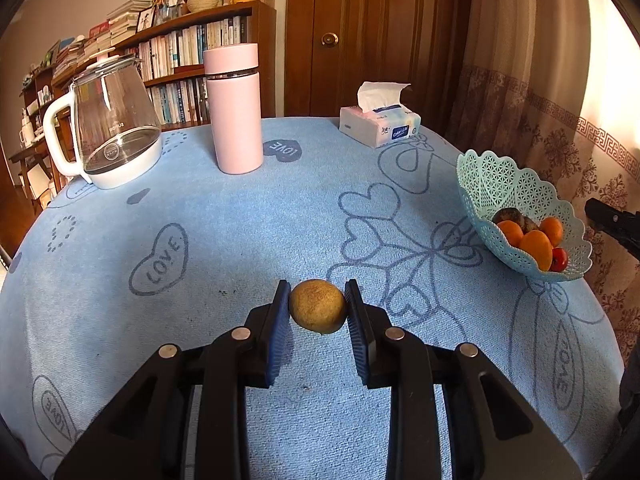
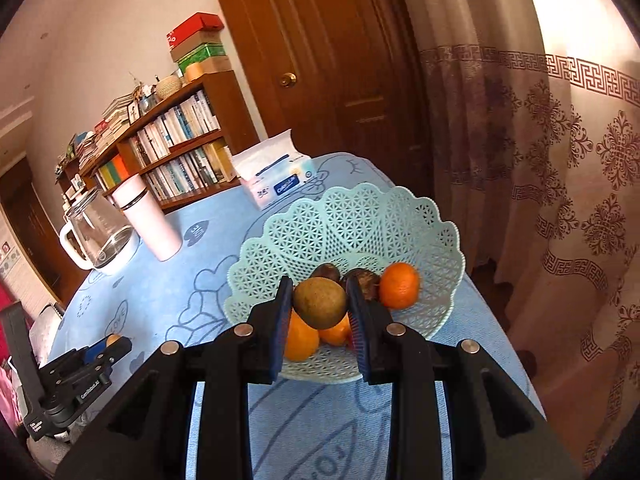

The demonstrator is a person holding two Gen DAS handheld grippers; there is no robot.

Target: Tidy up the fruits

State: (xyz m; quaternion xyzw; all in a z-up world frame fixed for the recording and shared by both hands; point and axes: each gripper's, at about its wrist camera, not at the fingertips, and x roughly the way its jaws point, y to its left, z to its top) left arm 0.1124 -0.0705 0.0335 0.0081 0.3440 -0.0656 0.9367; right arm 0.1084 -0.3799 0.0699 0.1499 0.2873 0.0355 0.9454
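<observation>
The left gripper [image 1: 318, 308] was clamped on a round, yellow-brown fruit [image 1: 318, 306]. Its blue pads [image 1: 280, 332] pressed the fruit from both sides. The fruit sat just above the blue cloth of the table [image 1: 200, 280], near the middle of the near edge. I could not tell if it touched the cloth.

The right gripper [image 2: 320, 304] was also squeezed shut on a fruit. This one was a greenish-brown fruit [image 2: 320, 302], held right over the near rim of the fruit basket [image 2: 340, 224].

The basket was pale green with lots of little holes, and it stood close to the right edge of the table. Inside it lay three orange fruits, one at the back right [image 2: 399, 285] and two under the held fruit [image 2: 300, 340]. Two dark fruits [image 2: 326, 271] lay behind them. In the left wrist view a small red fruit [image 1: 559, 259] showed at the near side of the basket.

Farther back, a tissue pack [image 1: 380, 126] lay near the far right corner of the table. A tall pink bottle [image 1: 236, 108] stood near the far edge. A glass kettle [image 1: 108, 120] with a white handle stood just left of it, by the far left corner.

Behind the table were a bookshelf [image 1: 180, 52] full of books, a brown door [image 1: 360, 32] and a patterned curtain [image 1: 540, 100].
</observation>
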